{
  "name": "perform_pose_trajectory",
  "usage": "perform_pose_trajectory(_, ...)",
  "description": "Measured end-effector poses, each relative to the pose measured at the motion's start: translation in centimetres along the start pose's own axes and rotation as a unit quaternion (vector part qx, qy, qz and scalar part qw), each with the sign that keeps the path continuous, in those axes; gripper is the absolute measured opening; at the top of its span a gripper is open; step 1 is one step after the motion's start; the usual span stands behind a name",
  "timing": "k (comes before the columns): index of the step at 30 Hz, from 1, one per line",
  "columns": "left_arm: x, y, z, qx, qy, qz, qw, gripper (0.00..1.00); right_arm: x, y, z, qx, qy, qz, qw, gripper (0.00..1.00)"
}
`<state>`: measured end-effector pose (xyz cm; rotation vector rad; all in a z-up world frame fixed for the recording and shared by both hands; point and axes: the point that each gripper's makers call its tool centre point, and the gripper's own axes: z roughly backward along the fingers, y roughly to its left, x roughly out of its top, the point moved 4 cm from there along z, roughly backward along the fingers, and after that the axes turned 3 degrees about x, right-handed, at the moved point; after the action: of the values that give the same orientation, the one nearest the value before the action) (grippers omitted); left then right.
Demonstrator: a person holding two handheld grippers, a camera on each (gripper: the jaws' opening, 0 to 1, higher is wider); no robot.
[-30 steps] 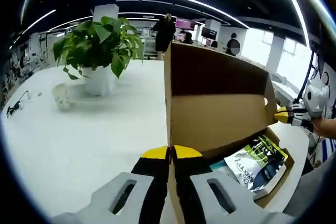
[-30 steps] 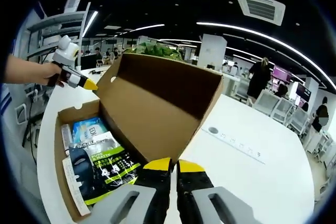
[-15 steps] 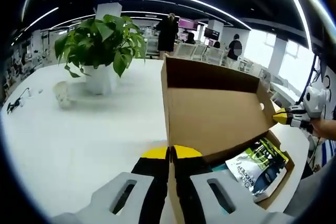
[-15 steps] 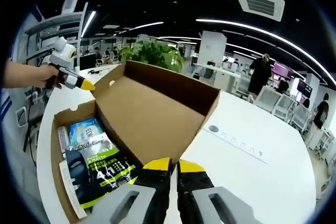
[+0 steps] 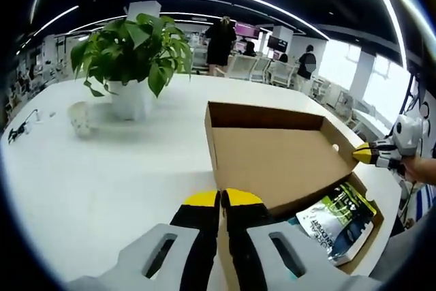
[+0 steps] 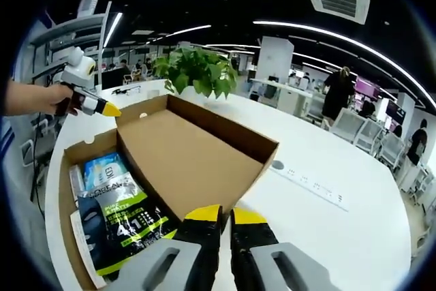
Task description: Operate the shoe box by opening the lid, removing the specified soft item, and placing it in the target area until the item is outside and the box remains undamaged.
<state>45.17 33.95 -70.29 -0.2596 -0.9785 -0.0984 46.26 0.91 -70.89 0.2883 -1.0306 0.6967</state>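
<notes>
With both corners pinched, left gripper (image 5: 222,199) and right gripper (image 6: 220,215) have swung the lid (image 6: 187,158) back from upright to nearly flat, exposing the packaged soft item (image 6: 116,219) in the shoe box (image 6: 65,168).

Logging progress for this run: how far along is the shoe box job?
Done: the lid is swung open, exposing the packaged items in the shoe box. In hand: both the left tongs and the right tongs are shut on the lid's corners, holding it back. Left: nothing is lifted out yet; the soft item must be removed and set on the white table.
</notes>
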Motion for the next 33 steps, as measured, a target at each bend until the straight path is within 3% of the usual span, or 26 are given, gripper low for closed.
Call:
perform_pose_trajectory(29,-0.3,0.2,-1.8,0.007,0.022,0.021,0.9995,0.01,-0.7,-0.8,-1.6,0.0,0.013,-0.044,0.9989,0.0)
perform_pose_trajectory(33,-0.3,0.1,-1.7,0.011,0.024,-0.001,0.9996,0.02,-0.7,-0.8,-1.5,-0.001,0.013,-0.045,0.9989,0.0)
